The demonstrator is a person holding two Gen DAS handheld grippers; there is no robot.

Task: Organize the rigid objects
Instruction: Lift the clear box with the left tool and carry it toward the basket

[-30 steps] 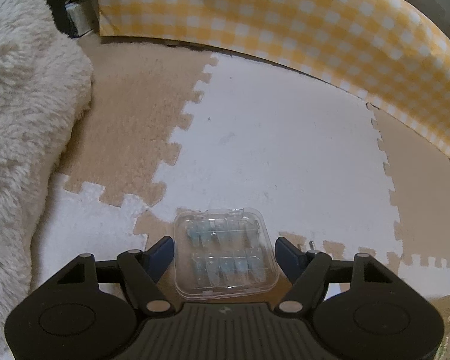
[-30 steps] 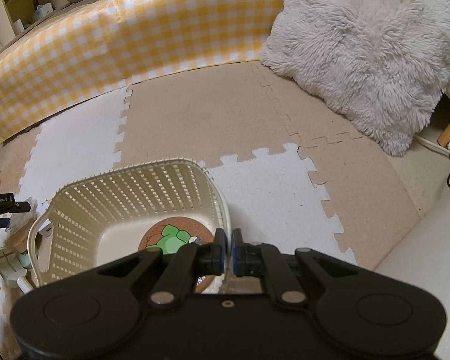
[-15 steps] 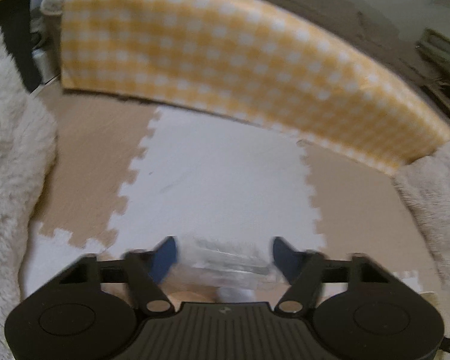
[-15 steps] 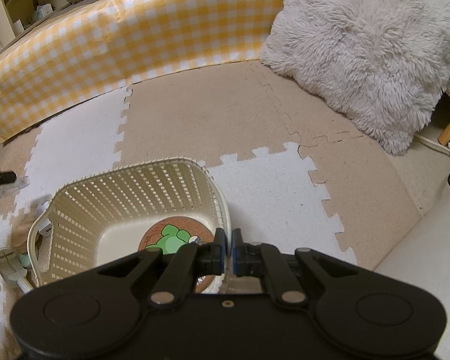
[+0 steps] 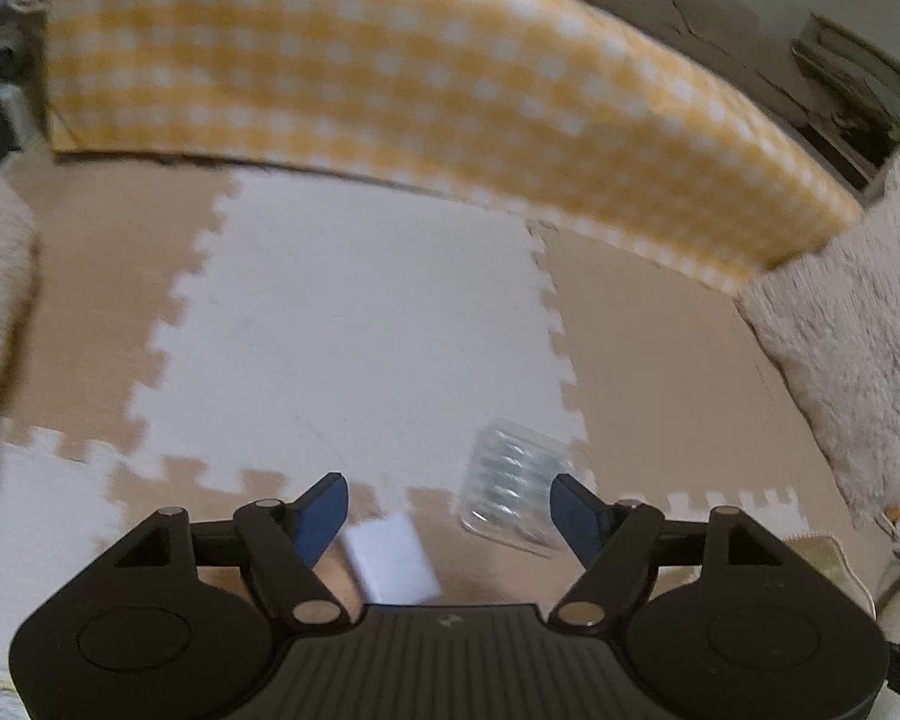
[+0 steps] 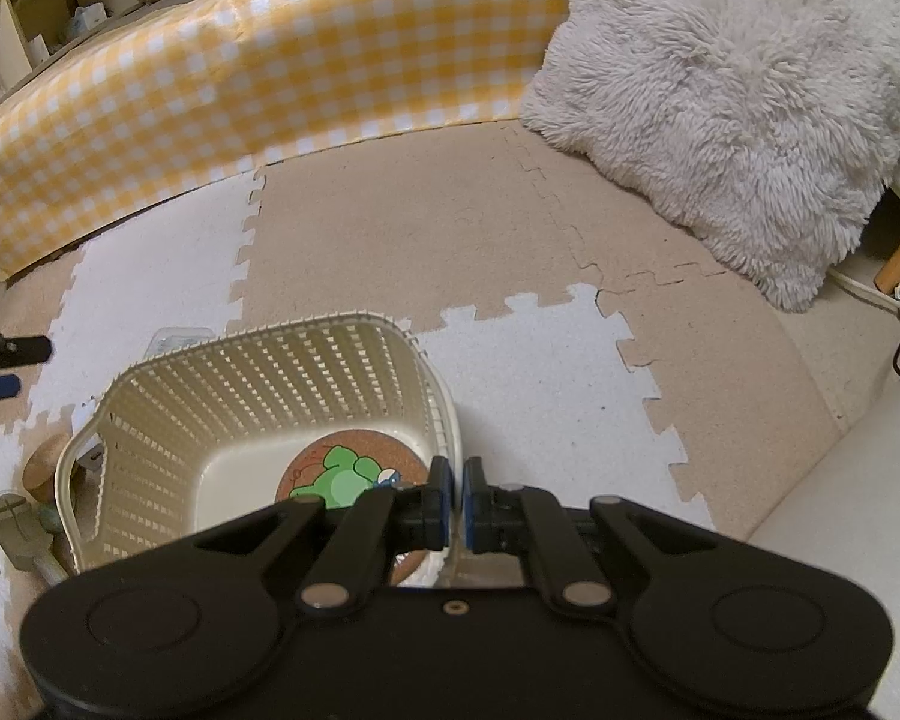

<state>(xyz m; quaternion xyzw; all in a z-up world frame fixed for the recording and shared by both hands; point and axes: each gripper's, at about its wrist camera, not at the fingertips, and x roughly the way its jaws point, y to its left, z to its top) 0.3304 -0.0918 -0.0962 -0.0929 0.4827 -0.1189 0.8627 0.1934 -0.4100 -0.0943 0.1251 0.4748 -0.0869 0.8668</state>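
The clear plastic case point(image 5: 513, 489) lies on the foam floor mat point(image 5: 354, 324), across the seam between a white tile and a tan one, with pale blue pieces in rows inside it. It sits just ahead of my left gripper point(image 5: 447, 507), nearer the right finger than the left; I cannot tell whether that finger touches it. My left gripper's jaws stand wide apart and hold nothing. A small white block point(image 5: 393, 558) lies on the mat between the fingers, close to the gripper body. This view is blurred.

My right gripper point(image 6: 456, 501) has its jaws closed together on the near rim of the cream basket point(image 6: 282, 372), which stands on the mat. A round cork coaster point(image 6: 348, 474) with a green cartoon figure lies flat on the basket floor. One corner of the case shows just behind the basket's far left wall.

A yellow checked cushion point(image 6: 258, 78) edges the mat at the back, and a shaggy white pillow point(image 6: 726, 96) lies at the right
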